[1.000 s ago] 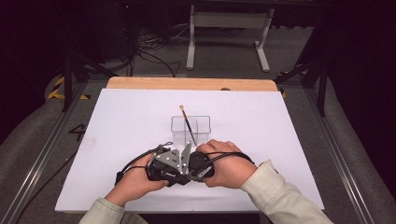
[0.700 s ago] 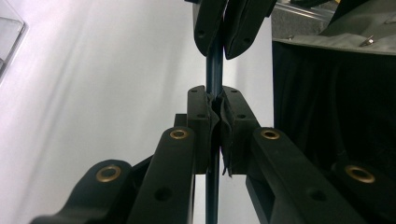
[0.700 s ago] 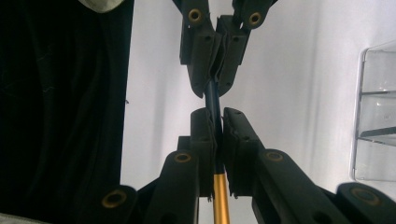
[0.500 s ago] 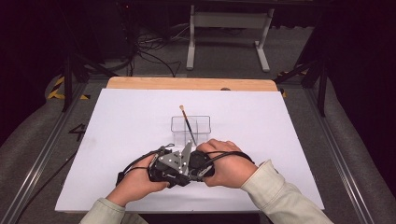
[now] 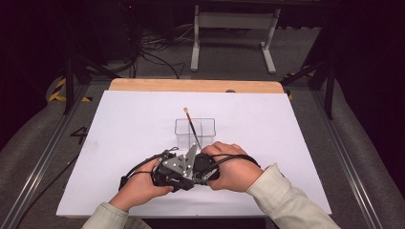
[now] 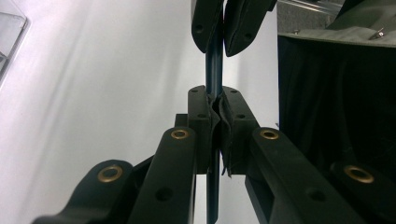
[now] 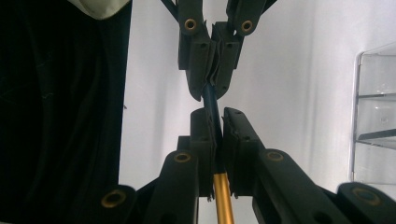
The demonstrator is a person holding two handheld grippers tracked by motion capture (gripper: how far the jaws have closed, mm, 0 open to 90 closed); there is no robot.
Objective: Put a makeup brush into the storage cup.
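A thin dark rod (image 6: pixel 214 70) with a gold section (image 7: pixel 223 200) is clamped between both grippers, which face each other tip to tip above the white sheet (image 5: pixel 119 133) near the front. My left gripper (image 6: pixel 215 100) is shut on the rod. My right gripper (image 7: pixel 215 116) is shut on it too, a short way along. In the high view the left gripper (image 5: pixel 184 172) and right gripper (image 5: pixel 198 169) meet between two hands. Just behind them a clear plastic box (image 5: pixel 195 133) has a slim brush (image 5: pixel 191 125) leaning in it.
The white sheet covers a wooden table whose far edge (image 5: pixel 191 86) shows. A metal stand (image 5: pixel 234 28) and cables lie on the floor beyond. The clear box edges into the right gripper view (image 7: pixel 373 126) and the left gripper view (image 6: pixel 9 32).
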